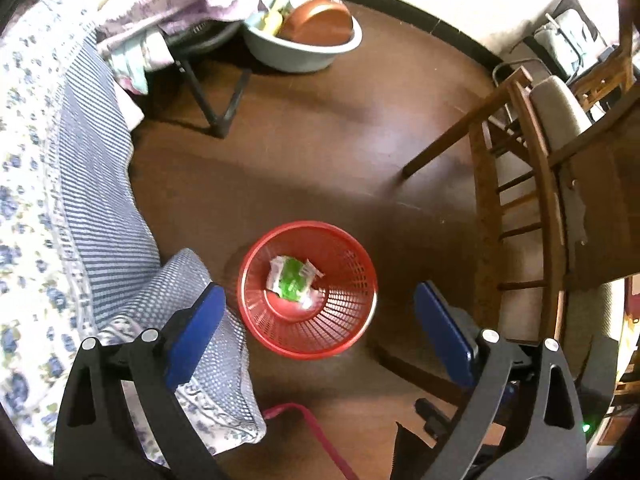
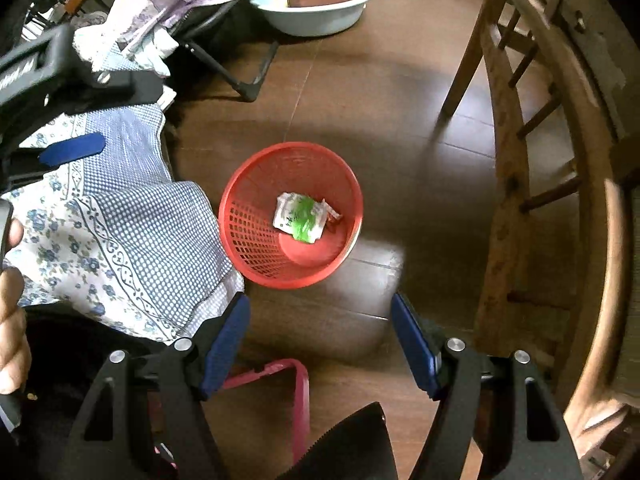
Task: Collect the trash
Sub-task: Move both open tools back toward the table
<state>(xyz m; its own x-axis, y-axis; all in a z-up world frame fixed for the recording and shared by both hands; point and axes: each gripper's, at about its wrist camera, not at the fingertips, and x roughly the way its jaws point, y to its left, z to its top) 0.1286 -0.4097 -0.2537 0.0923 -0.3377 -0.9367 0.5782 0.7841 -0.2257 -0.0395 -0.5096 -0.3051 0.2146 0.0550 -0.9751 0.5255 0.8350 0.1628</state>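
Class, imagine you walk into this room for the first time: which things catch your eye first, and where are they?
A round red plastic mesh basket stands on the dark brown wooden floor, with a crumpled green-and-white wrapper lying inside it. To its left hangs blue-and-white floral bedding; beyond it, a pale blue basin holds a brown bowl. A wooden chair stands on the right.

The left gripper (image 1: 320,336) pointed steeply downward, its blue pads (image 1: 196,336) spread wide with nothing between them; the right gripper (image 2: 320,344) hung likewise, jaws parted and empty; a bare hand (image 2: 12,312) showed at the right-wrist view's left edge, fingers curled.
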